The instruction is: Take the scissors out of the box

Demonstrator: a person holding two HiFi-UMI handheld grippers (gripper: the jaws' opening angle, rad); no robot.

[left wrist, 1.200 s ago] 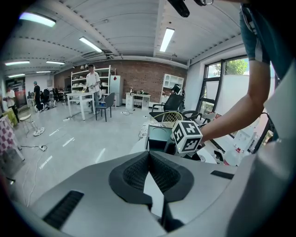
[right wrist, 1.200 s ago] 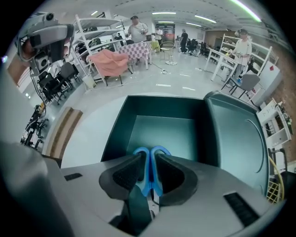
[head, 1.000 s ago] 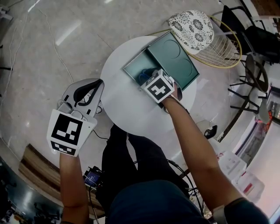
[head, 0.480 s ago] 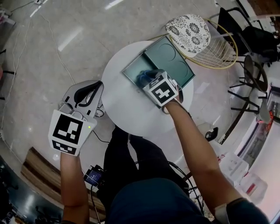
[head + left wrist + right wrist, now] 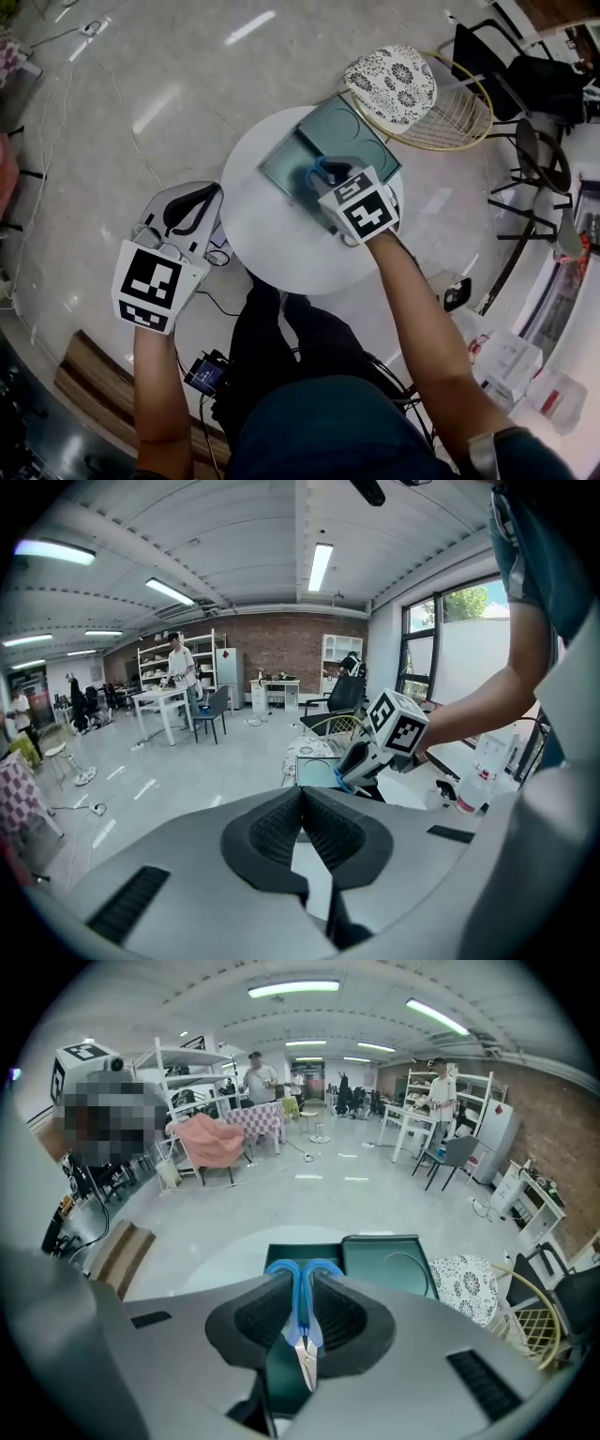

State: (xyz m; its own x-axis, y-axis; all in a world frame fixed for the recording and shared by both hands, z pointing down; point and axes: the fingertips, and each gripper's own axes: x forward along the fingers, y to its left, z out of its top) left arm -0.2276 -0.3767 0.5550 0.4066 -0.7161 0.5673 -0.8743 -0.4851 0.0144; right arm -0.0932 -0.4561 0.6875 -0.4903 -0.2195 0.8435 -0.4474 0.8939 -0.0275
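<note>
A teal box [image 5: 278, 167] with its hinged lid [image 5: 366, 131] laid open sits at the far side of a round white table [image 5: 272, 234]. My right gripper [image 5: 323, 175] is over the box's near edge, shut on blue-handled scissors [image 5: 312, 170]. In the right gripper view the scissors [image 5: 305, 1346] are clamped between the pads, handles away from the camera and blades toward it, above the box [image 5: 309, 1239]. My left gripper [image 5: 199, 195] hangs left of the table, off its edge. Its jaws are shut and hold nothing [image 5: 302, 799]. The left gripper view also shows the right gripper [image 5: 354, 764].
A wire chair with a patterned cushion [image 5: 391, 78] stands just behind the table. Dark chairs [image 5: 539, 141] are at the right. Cables [image 5: 112, 84] run over the pale floor at the left. A bottle [image 5: 469, 794] appears at the table's side in the left gripper view.
My right gripper has come up and back out of the box with the scissors clamped in it. The left gripper has stayed where it was.
</note>
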